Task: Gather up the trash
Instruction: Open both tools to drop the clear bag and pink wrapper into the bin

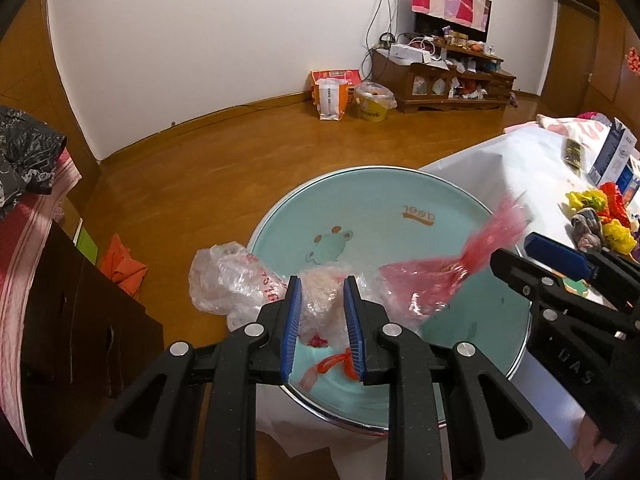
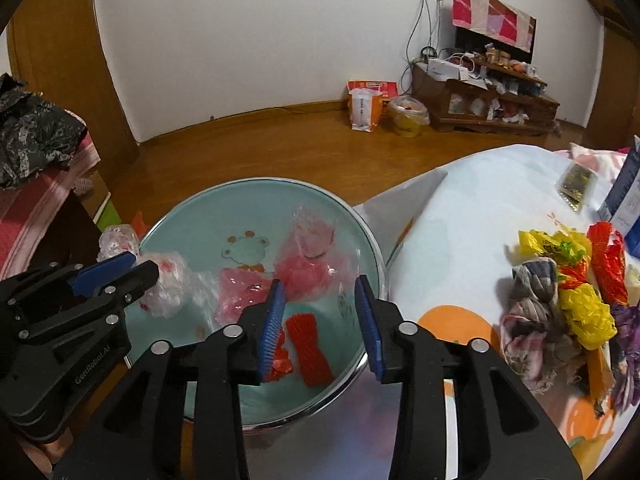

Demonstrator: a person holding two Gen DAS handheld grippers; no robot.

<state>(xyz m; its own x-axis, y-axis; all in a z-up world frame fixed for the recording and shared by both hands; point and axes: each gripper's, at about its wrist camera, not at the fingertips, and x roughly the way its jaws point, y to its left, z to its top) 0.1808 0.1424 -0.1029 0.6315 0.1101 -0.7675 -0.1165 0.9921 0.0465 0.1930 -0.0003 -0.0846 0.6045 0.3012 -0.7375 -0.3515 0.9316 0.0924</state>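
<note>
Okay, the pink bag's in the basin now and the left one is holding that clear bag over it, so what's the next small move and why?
Probably open the left gripper. Its jaws are shut on the clear plastic bag, which hangs over the teal basin, so letting go should drop it in beside the pink bag. The right gripper is already open and holds nothing.

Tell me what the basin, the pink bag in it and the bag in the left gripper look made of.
Basin: likely enamelled metal, glossy pale-green inside with a shiny silvery rim.
Pink bag: thin translucent plastic film, crinkled and glinting.
Clear bag in the left gripper: thin clear plastic with red print, crumpled into a wad.
</note>
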